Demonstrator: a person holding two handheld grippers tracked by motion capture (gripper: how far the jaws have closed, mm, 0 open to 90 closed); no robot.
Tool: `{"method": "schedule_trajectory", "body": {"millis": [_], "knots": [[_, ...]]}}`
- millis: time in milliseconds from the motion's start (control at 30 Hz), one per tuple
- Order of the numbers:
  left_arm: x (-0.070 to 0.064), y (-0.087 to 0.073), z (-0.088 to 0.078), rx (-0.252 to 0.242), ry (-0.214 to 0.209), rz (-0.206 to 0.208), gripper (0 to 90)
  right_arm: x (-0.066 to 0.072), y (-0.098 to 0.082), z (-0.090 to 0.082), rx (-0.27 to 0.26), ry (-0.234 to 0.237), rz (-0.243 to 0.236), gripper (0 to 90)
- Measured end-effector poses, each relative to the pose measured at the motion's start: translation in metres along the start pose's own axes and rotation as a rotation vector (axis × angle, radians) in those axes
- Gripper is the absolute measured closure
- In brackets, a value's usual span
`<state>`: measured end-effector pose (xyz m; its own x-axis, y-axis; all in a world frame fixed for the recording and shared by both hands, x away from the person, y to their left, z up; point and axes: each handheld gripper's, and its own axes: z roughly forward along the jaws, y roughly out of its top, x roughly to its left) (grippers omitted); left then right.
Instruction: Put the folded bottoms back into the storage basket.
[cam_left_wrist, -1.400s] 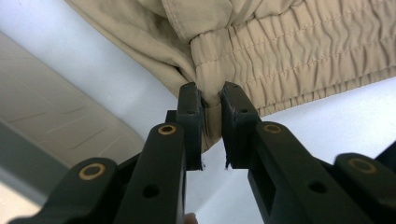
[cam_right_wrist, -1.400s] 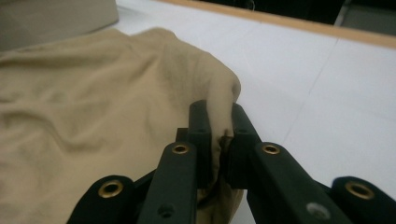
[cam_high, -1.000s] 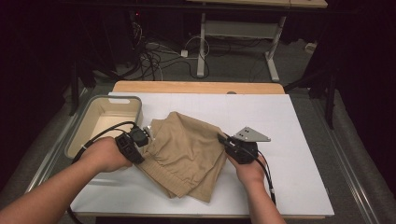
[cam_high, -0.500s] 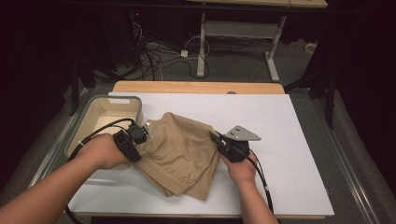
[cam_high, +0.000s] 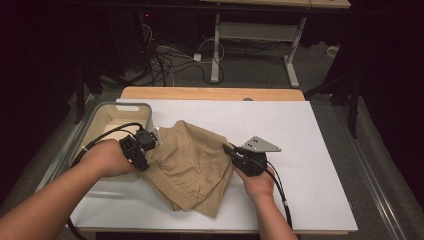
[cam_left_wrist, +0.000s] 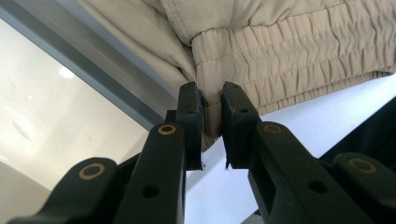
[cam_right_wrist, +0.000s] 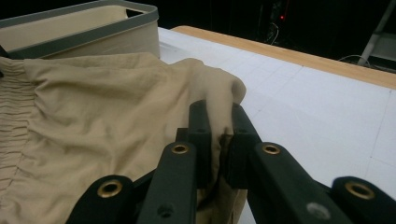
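Tan shorts (cam_high: 192, 167) clamped by both claws; left claw (cam_left_wrist: 212, 109) view shows its elastic waistband.

A crumpled tan fabric garment with an elastic waistband (cam_high: 192, 167) lies on the white tabletop (cam_high: 310, 150), toward its near left part. Just left of it, at the tabletop's left edge, sits a grey-rimmed beige plastic bin (cam_high: 107, 120), the garment's left edge touching it. The left gripper (cam_high: 150, 142) meets the garment's left side beside the bin; the right gripper (cam_high: 231, 150) meets its right side. A wooden strip (cam_high: 210, 93) runs behind the tabletop, with cables on the floor (cam_high: 175, 57) beyond.
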<state>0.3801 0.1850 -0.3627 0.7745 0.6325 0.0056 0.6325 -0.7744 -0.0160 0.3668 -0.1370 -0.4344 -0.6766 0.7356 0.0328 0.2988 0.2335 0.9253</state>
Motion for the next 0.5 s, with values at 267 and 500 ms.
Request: {"method": "schedule_trajectory", "body": {"millis": [267, 500], "knots": [[0.01, 0.008, -0.003, 0.008, -0.019, -0.001, 77.9, 0.001, 0.006, -0.004, 0.016, -0.018, -0.038, 84.5], [0.011, 0.017, -0.011, 0.013, -0.017, 0.019, 77.9, 0.001, 0.019, -0.008, 0.035, -0.025, -0.043, 84.4]]}}
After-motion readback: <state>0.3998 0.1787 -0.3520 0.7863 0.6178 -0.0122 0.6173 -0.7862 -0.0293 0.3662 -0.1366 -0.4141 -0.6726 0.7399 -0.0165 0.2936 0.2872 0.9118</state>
